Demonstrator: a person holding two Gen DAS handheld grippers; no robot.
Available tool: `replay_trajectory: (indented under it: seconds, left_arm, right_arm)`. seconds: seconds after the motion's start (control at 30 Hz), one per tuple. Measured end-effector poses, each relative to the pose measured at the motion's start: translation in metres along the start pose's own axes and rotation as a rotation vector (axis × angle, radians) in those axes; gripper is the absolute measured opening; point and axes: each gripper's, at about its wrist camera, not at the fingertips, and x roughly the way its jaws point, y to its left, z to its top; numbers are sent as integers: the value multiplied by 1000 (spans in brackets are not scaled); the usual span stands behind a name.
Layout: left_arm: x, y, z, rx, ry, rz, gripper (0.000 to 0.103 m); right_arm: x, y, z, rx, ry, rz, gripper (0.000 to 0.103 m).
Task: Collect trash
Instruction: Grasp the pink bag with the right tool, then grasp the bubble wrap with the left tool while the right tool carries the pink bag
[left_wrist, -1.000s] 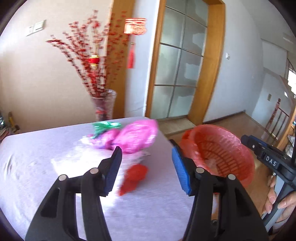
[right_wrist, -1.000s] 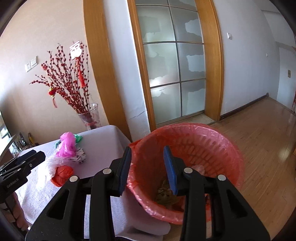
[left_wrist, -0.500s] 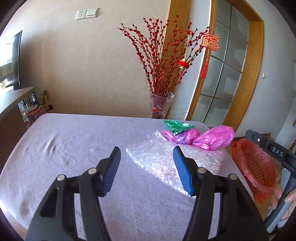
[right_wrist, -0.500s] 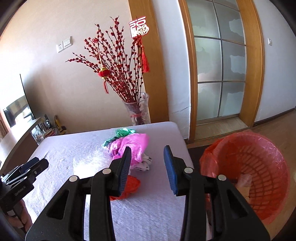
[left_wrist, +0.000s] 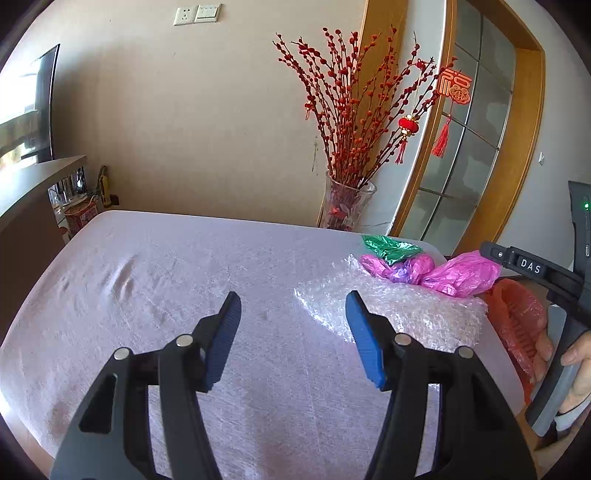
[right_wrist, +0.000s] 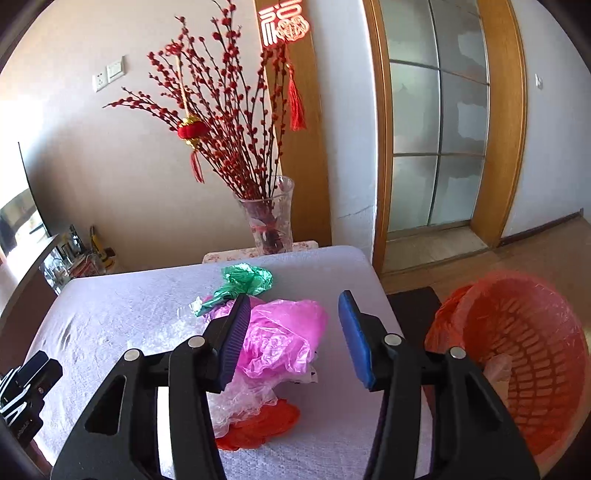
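Crumpled plastic trash lies heaped at the right end of the cloth-covered worktop (right_wrist: 110, 317): a pink plastic bag (right_wrist: 284, 339), a green foil wrapper (right_wrist: 245, 282), clear bubble wrap (left_wrist: 399, 314) and a red plastic scrap (right_wrist: 258, 424). The red lined mesh wastebasket (right_wrist: 524, 354) beside it holds a little already, so most remains. The right gripper (right_wrist: 291, 332), its jaws just opening, stands empty over the pink bag; the left gripper (left_wrist: 291, 334) is spread, empty.

"DAS" on the right claw's black body (left_wrist: 530, 266), red 福 ornament (right_wrist: 283, 23) hung among branches
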Motion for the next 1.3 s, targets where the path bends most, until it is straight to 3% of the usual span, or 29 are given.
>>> replay_trajectory:
  seconds: [0.07, 0.1, 0.17, 0.27, 0.9, 1.3]
  left_arm:
    - [2, 0, -1, 3, 7, -2, 58]
    - [4, 0, -2, 3, 10, -3, 58]
    - [6, -1, -3, 3, 15, -5, 58]
    - [7, -2, -3, 3, 20, -8, 58]
    - [11, -22, -8, 24, 48, -72, 58]
    - [18, -76, -1, 85, 83, -171, 58]
  right_arm:
    - [8, 0, -5, -5, 27, 17, 51]
    - [10, 1, -7, -13, 37, 26, 43]
    - [13, 3, -12, -29, 57, 44, 16]
    - [6, 4, -14, -35, 40, 71, 9]
    - [-64, 2, -5, -61, -96, 125, 5]
    - [-102, -25, -3, -23, -184, 74, 5]
